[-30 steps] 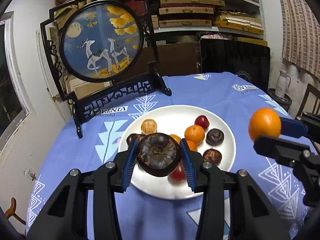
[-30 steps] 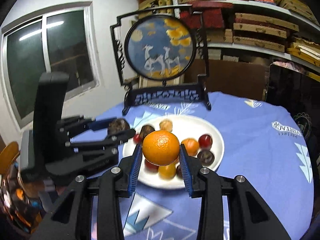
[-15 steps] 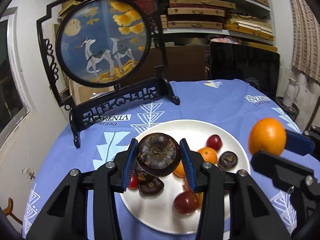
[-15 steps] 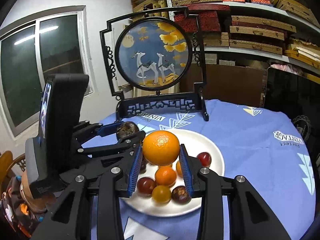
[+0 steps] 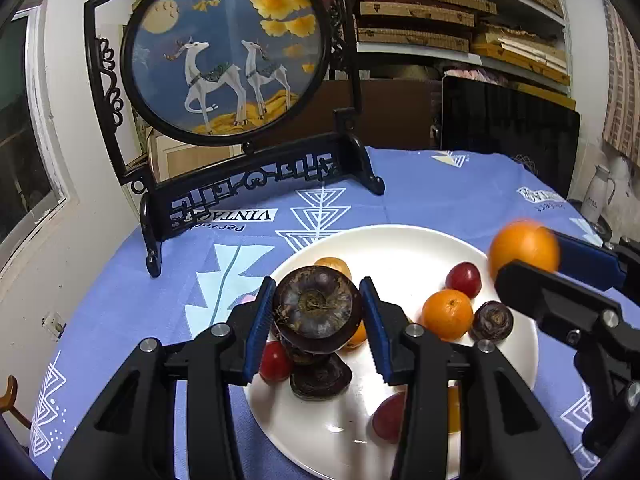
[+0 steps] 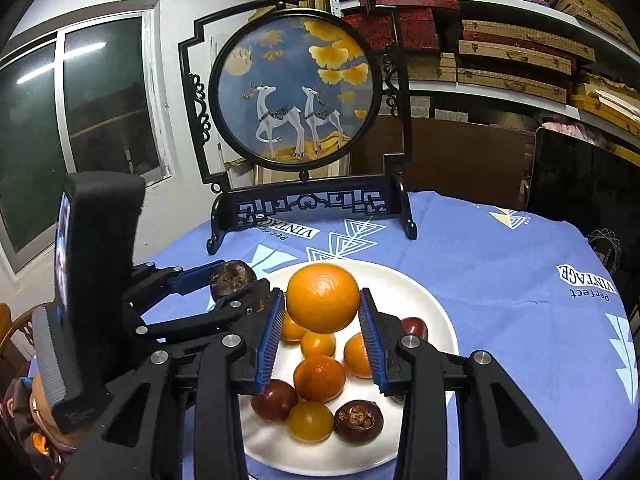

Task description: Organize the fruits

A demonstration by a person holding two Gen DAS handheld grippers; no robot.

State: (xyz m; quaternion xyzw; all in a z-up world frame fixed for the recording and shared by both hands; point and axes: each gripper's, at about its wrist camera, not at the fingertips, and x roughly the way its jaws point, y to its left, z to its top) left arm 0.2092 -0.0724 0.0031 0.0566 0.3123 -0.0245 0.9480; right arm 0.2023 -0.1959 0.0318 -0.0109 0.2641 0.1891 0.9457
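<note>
My left gripper (image 5: 318, 314) is shut on a dark purple mangosteen (image 5: 318, 312) and holds it above the left part of a white plate (image 5: 404, 248). My right gripper (image 6: 323, 332) is shut on a large orange (image 6: 323, 298) above the same plate (image 6: 432, 304). On the plate lie several small oranges (image 6: 319, 378), red plums (image 5: 463, 279) and dark mangosteens (image 6: 358, 422). The right gripper with its orange (image 5: 523, 249) shows at the right in the left wrist view. The left gripper with its mangosteen (image 6: 233, 276) shows at the left in the right wrist view.
The plate sits on a round table with a blue patterned cloth (image 5: 440, 196). A black framed round deer screen (image 5: 228, 52) stands at the back of the table. Shelves with boxes (image 6: 516, 56) line the wall behind. A white jug (image 5: 600, 196) stands at the far right.
Both grippers have moved forward over the plate with their fruits still held. The plate and the deer screen now look closer.
</note>
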